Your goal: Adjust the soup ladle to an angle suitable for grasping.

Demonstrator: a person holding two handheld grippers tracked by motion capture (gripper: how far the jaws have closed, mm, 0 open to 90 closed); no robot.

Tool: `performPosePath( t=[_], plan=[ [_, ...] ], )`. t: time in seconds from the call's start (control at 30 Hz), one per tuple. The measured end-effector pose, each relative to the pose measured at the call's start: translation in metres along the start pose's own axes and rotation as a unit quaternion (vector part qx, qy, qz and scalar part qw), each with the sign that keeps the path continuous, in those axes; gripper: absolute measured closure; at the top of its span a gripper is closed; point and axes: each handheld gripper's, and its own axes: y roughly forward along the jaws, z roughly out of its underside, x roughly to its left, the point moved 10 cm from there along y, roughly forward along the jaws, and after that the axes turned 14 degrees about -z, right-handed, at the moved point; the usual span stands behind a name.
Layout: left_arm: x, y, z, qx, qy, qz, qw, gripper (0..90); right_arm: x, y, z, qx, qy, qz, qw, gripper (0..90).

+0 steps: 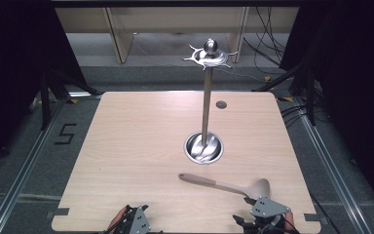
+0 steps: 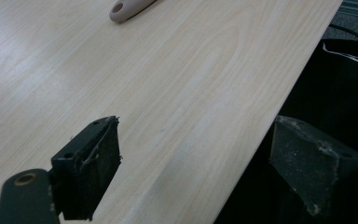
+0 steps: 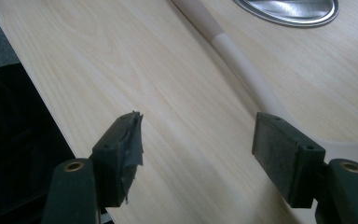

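Note:
A beige spoon (image 1: 224, 185) lies flat on the wooden table (image 1: 141, 146), its bowl toward the near right and its handle pointing left. A tall steel utensil stand (image 1: 206, 97) rises from a round base (image 1: 203, 147) at the table's middle, with hooks around its top. My right gripper (image 3: 198, 149) is open at the near edge, its right pad (image 3: 279, 149) just beside the spoon's neck (image 3: 247, 74), nothing between the jaws. My left gripper (image 2: 196, 158) is open over the near table edge, and the spoon's handle end (image 2: 126, 8) lies far ahead of it.
A small dark round hole (image 1: 220, 104) sits in the table behind the stand. Beyond the far edge stand wooden frames (image 1: 121, 34) and loose cables (image 1: 268, 44). Black drapes hang on both sides. Floor rails (image 1: 24, 170) run along the table.

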Motion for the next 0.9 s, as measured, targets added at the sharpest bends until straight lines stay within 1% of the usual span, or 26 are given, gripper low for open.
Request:
performPosePath(
  t=[0.2, 0.23, 0.27, 0.37, 0.47, 0.5, 0.57, 0.63, 0.73, 0.83, 0.87, 0.9],
  plan=[
    [0.000, 0.000, 0.000, 0.000, 0.001, -0.001, 1.0000, 15.1, 0.001, 0.000, 0.000, 0.003, 0.003, -0.002, 1.0000, 34.0],
    [0.001, 0.000, 0.000, 0.001, 0.005, -0.003, 1.0000, 15.1, 0.001, 0.000, 0.000, 0.003, 0.002, -0.002, 1.0000, 34.0],
    [0.000, 0.000, 0.000, 0.001, 0.004, -0.001, 1.0000, 15.1, 0.001, 0.000, -0.001, 0.000, 0.007, -0.002, 1.0000, 34.0],
    [-0.001, 0.000, -0.001, -0.002, 0.000, 0.003, 1.0000, 15.1, 0.001, 0.001, -0.002, 0.000, 0.005, -0.003, 1.0000, 34.4],
    [0.001, -0.001, -0.001, -0.002, 0.002, -0.002, 1.0000, 15.1, 0.001, 0.002, -0.003, 0.002, -0.001, -0.008, 1.0000, 35.0],
    [0.001, -0.001, -0.001, -0.002, 0.002, -0.002, 1.0000, 15.1, 0.001, 0.002, -0.004, 0.003, 0.002, -0.008, 1.0000, 34.9],
    [0.001, -0.001, -0.001, -0.002, 0.002, -0.002, 1.0000, 15.1, 0.001, 0.003, -0.006, -0.002, -0.010, -0.012, 0.9999, 34.7],
    [0.000, -0.001, -0.001, -0.003, 0.001, -0.001, 1.0000, 15.1, 0.004, 0.004, -0.007, -0.002, -0.003, -0.014, 0.9999, 34.7],
    [0.001, -0.001, -0.001, -0.002, 0.002, -0.002, 1.0000, 15.1, 0.003, 0.006, -0.009, 0.001, -0.021, -0.015, 0.9997, 34.6],
    [0.000, -0.001, -0.001, -0.003, 0.002, -0.002, 1.0000, 15.1, 0.004, 0.007, -0.010, -0.003, -0.021, -0.019, 0.9996, 34.7],
    [-0.002, -0.001, -0.002, -0.005, -0.004, 0.008, 0.9999, 15.1, 0.004, 0.008, -0.012, -0.003, -0.027, -0.018, 0.9995, 34.7],
    [-0.001, -0.001, -0.001, -0.001, -0.001, 0.004, 1.0000, 15.1, 0.004, 0.008, -0.013, -0.002, -0.023, -0.018, 0.9996, 34.8]
  ],
)
